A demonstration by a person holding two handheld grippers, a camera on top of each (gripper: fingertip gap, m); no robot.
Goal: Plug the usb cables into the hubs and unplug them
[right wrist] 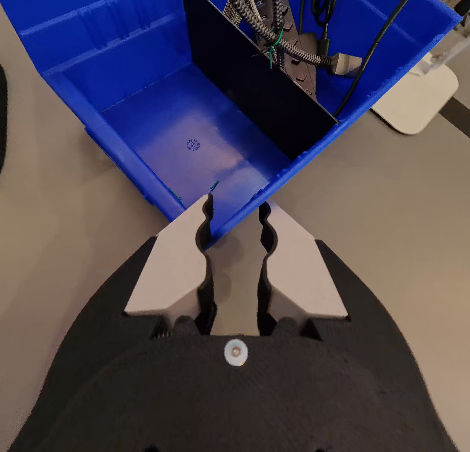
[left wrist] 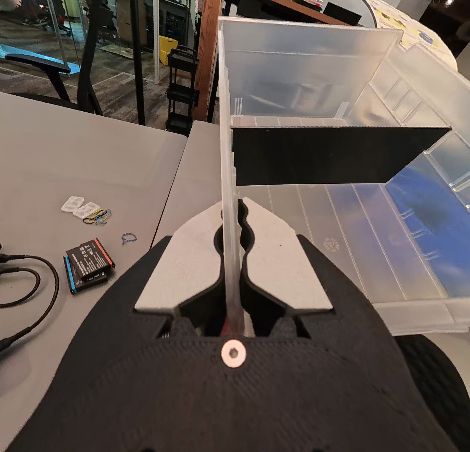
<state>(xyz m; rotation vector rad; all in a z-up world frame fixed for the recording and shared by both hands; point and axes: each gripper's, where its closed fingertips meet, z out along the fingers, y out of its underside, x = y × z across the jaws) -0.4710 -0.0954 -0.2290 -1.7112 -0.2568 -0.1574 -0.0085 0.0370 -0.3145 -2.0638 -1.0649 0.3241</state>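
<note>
Braided black-and-white USB cables (right wrist: 256, 25) lie bundled with a grey hub (right wrist: 300, 66) in the far compartment of the blue plastic bin (right wrist: 142, 66), behind its black divider panel (right wrist: 254, 84). Your left gripper (left wrist: 230, 206) is clamped on the side wall of the translucent plastic bin (left wrist: 305, 58). Your right gripper (right wrist: 236, 203) holds nothing, its fingers parted over the blue bin's near corner.

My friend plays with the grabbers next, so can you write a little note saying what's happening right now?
Left gripper: shut on the clear bin's side wall.
Right gripper: open, empty, straddling the near corner of the blue bin.
Braided cables and the hub lie behind the blue bin's black divider; its front section is empty.
Done: cannot tell whether any plugging has happened.
Left: fetch cable and hub, plug, unplug.
</note>
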